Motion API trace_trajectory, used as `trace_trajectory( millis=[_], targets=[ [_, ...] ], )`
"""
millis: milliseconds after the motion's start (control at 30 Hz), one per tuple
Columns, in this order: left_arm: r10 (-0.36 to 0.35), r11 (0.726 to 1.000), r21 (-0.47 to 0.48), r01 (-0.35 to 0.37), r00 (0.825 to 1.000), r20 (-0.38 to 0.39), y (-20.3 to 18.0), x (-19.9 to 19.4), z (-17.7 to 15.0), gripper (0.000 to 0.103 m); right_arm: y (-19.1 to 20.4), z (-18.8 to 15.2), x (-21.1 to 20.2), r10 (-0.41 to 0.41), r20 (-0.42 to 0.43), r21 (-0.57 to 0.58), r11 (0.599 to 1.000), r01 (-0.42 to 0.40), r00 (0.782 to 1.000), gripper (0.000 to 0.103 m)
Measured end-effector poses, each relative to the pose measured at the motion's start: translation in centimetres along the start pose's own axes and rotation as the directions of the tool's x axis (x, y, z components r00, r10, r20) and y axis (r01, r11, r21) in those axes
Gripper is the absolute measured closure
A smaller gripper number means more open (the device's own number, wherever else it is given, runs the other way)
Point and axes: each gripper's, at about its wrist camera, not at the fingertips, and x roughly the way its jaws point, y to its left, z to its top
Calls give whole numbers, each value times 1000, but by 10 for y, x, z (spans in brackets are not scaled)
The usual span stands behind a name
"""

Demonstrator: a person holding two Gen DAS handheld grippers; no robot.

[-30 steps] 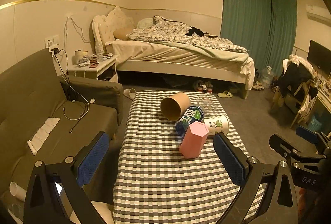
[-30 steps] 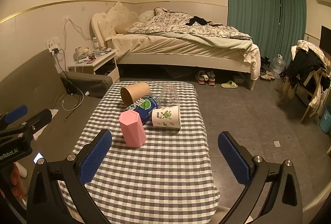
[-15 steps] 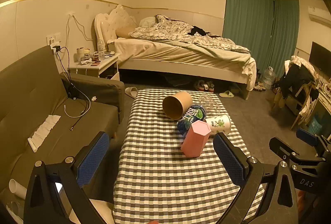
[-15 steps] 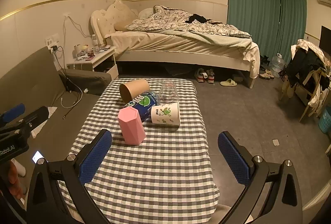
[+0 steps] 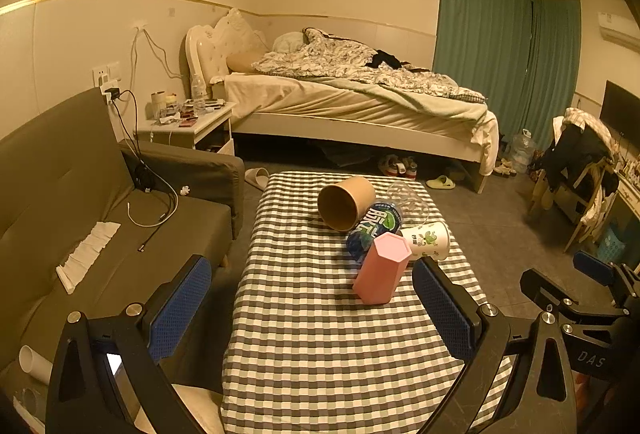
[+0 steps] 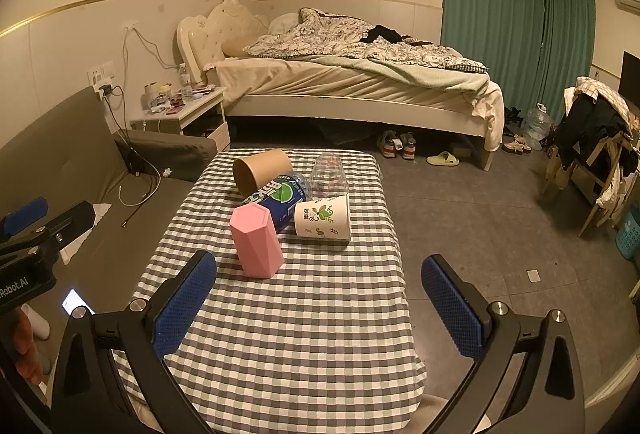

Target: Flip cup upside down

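Note:
A pink faceted cup (image 5: 382,268) (image 6: 256,240) stands on the checked table (image 5: 320,346) (image 6: 304,334), closed end up. Behind it lie a brown paper cup (image 5: 346,201) (image 6: 262,171), a blue printed cup (image 5: 374,228) (image 6: 280,199), a white cup with green print (image 5: 428,240) (image 6: 324,222) and a clear cup (image 5: 408,195) (image 6: 330,173). My left gripper (image 5: 312,306) is open and empty, above the table's near half. My right gripper (image 6: 320,302) is open and empty, also short of the cups.
A grey sofa (image 5: 80,218) runs along the table's left side. A bed (image 5: 352,101), a nightstand (image 5: 188,121) and green curtains (image 5: 504,61) stand behind. A chair with clothes (image 6: 596,141) is at the right. The right gripper's body shows in the left view (image 5: 580,314).
Both grippers have pulled back and risen a little, so the table and cups look slightly farther. The cups have not moved. Both stay open.

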Motion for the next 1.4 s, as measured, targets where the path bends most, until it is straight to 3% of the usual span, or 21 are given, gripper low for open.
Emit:
trace_trajectory(
  millis=[1400],
  targets=[
    [9,1000,2,-9,1000,-9,5,0,-4,0,6,-3,4,-2,-23,-15,1000,1,1000,0]
  ],
)
